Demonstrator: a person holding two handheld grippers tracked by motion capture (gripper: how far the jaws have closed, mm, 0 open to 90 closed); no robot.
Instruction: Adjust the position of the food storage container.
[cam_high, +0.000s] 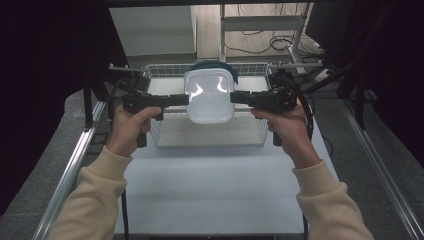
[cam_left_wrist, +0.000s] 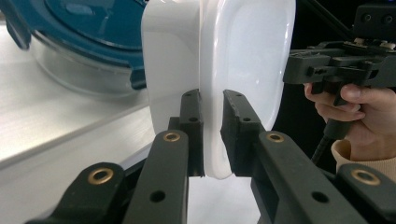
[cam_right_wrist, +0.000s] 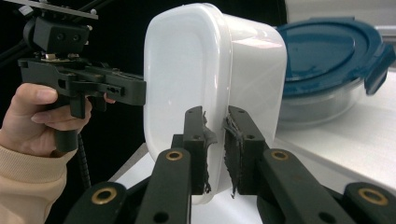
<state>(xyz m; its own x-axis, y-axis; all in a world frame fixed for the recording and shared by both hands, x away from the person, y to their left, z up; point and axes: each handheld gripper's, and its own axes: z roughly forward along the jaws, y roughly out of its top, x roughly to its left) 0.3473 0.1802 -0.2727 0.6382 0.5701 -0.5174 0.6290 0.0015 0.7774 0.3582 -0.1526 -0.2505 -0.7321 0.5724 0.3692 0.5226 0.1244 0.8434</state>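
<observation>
A white plastic container with a lid (cam_high: 209, 95) hangs in the air above the wire basket (cam_high: 210, 135), held from both sides. My left gripper (cam_high: 186, 99) is shut on its left rim, and in the left gripper view both jaws pinch the container's edge (cam_left_wrist: 212, 154). My right gripper (cam_high: 233, 97) is shut on the right rim, its worn pads (cam_right_wrist: 232, 149) clamping the container's lip (cam_right_wrist: 215, 154). A round glass container with a blue lid (cam_right_wrist: 322, 65) sits behind it in the basket, also seen as the blue lid (cam_left_wrist: 93, 28).
The wire basket stands on a white table (cam_high: 215, 185) at its far half. Metal frame rails (cam_high: 65, 185) run along both sides of the table. Dark curtains flank the area, and cables lie on the floor behind.
</observation>
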